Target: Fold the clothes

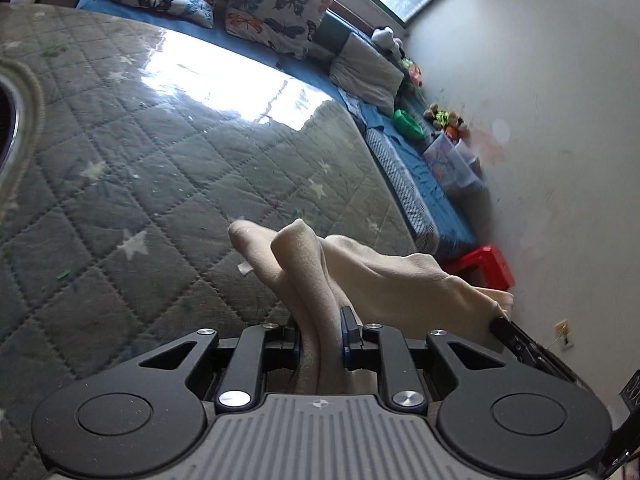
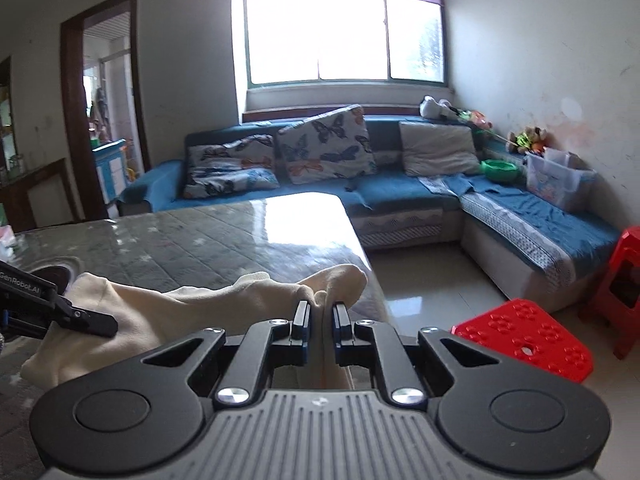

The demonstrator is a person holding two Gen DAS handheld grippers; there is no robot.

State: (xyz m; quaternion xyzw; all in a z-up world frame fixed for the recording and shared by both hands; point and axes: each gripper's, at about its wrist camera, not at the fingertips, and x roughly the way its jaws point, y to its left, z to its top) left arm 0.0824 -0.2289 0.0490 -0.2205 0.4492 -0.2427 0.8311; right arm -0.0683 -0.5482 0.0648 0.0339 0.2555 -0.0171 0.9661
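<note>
A cream garment (image 1: 384,280) is held up over the glass-topped quilted table (image 1: 160,168). My left gripper (image 1: 320,330) is shut on one bunched edge of it. My right gripper (image 2: 321,318) is shut on the other edge of the same cream garment (image 2: 168,312). The cloth spans between the two grippers. In the left wrist view the right gripper's finger (image 1: 506,326) shows at the cloth's right end. In the right wrist view the left gripper's finger (image 2: 86,320) shows at the cloth's left end.
A blue corner sofa (image 2: 400,192) with butterfly cushions (image 2: 324,144) runs behind and right of the table (image 2: 200,240). Red plastic stools (image 2: 524,336) stand on the tiled floor at the right. A clear storage box (image 2: 556,180) and toys sit on the sofa.
</note>
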